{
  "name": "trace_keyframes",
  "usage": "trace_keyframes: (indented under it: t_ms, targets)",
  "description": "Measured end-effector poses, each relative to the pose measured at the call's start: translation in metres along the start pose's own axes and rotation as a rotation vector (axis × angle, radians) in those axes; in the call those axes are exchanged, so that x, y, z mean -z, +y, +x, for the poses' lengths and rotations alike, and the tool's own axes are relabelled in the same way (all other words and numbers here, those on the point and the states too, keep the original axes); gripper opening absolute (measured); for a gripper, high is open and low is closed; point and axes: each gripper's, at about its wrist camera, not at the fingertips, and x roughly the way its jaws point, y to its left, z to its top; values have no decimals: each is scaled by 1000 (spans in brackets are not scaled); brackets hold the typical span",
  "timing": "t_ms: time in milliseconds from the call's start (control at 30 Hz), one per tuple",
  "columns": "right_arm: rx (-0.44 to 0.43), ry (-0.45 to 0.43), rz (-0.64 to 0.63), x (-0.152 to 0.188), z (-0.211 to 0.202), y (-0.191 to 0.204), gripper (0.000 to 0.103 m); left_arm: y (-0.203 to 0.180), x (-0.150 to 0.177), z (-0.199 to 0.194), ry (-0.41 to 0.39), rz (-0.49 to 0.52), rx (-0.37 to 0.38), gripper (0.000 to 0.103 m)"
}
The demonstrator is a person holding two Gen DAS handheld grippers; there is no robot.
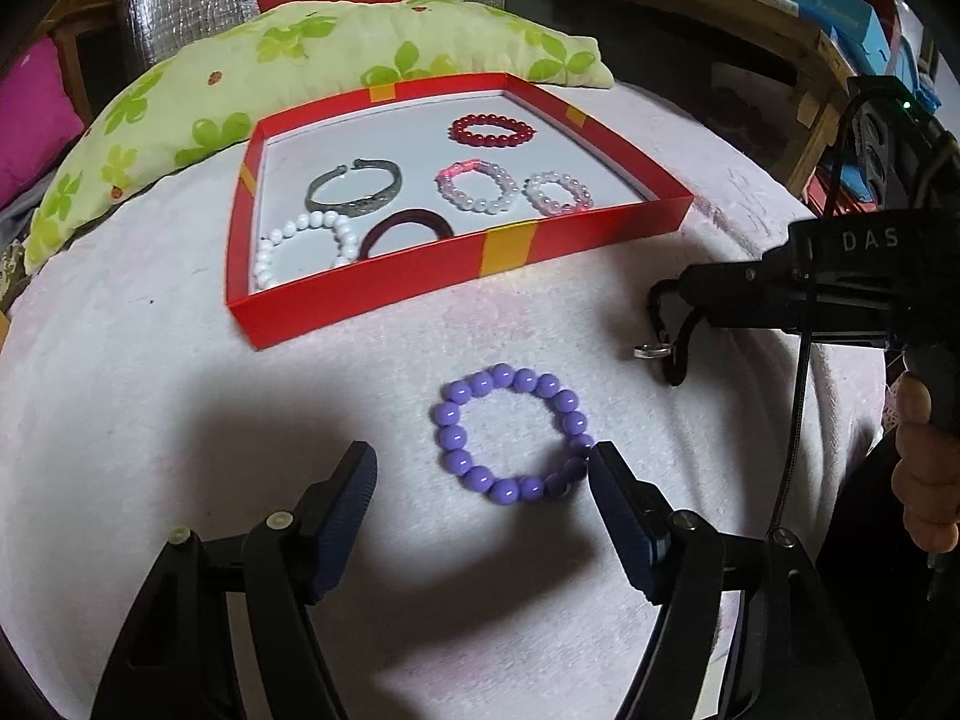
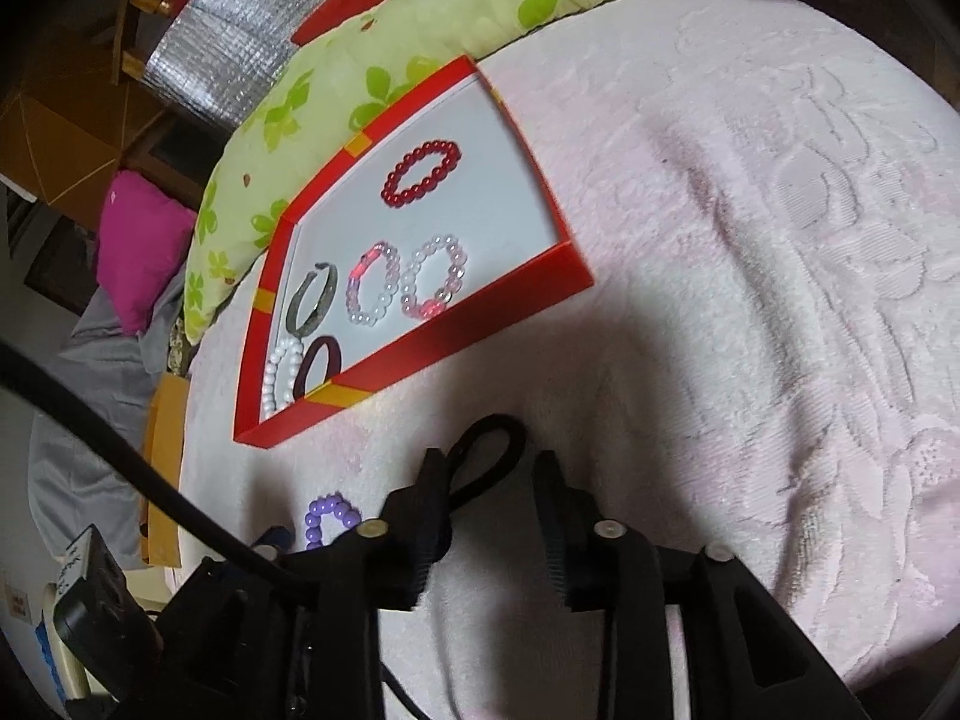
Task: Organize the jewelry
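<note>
A purple bead bracelet [image 1: 513, 435] [image 2: 330, 516] lies on the pale pink cloth in front of the red box [image 1: 360, 306] [image 2: 480, 324]. My left gripper [image 1: 480, 456] is open just over it; the right fingertip [image 1: 600, 459] sits at the bracelet's right edge and the left fingertip stands well clear. My right gripper [image 2: 489, 462] [image 1: 681, 294] is partly open, pointing down at the cloth to the right. A black hair tie [image 2: 493, 419] [image 1: 681, 360] with a small silver charm [image 1: 651, 351] sits between its fingers, against the left one.
The box holds a red bead bracelet [image 1: 492, 129], two pink-white bead bracelets [image 1: 477, 186], a silver bangle [image 1: 354, 192], a white pearl bracelet [image 1: 300, 246] and a maroon hair tie [image 1: 408, 228]. A green flowered pillow [image 1: 336, 54] lies behind it. A hand [image 1: 924, 468] grips the right tool.
</note>
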Motion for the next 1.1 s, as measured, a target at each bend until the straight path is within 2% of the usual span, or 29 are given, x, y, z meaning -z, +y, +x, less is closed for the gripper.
trace_keyframes:
  t_ms: [233, 267, 333, 433, 500, 567, 700, 767, 1100]
  targets:
    - [32, -33, -51, 3, 2, 7, 42, -5, -2, 9, 6, 11, -18, 75]
    - [38, -37, -62, 4, 2, 8, 40, -5, -2, 9, 3, 12, -18, 75]
    - [42, -40, -79, 5, 3, 11, 30, -4, -1, 8, -7, 4, -8, 75]
    - [45, -37, -93, 6, 6, 14, 29, 2, -1, 6, -15, -27, 17, 75]
    - [46, -39, -105, 7, 6, 16, 27, 6, -1, 4, -25, -52, 33, 67]
    - [44, -36, -111, 8, 7, 18, 27, 10, -1, 4, -29, -63, 35, 50]
    - [41, -24, -96, 8, 10, 16, 26, 13, 0, 4, -31, -70, 31, 41]
    - [34, -18, -76, 7, 11, 13, 28, 15, 2, 2, -30, -74, 32, 32]
    - [39, -10, -76, 7, 12, 13, 28, 30, 2, -3, -31, -137, 66, 21]
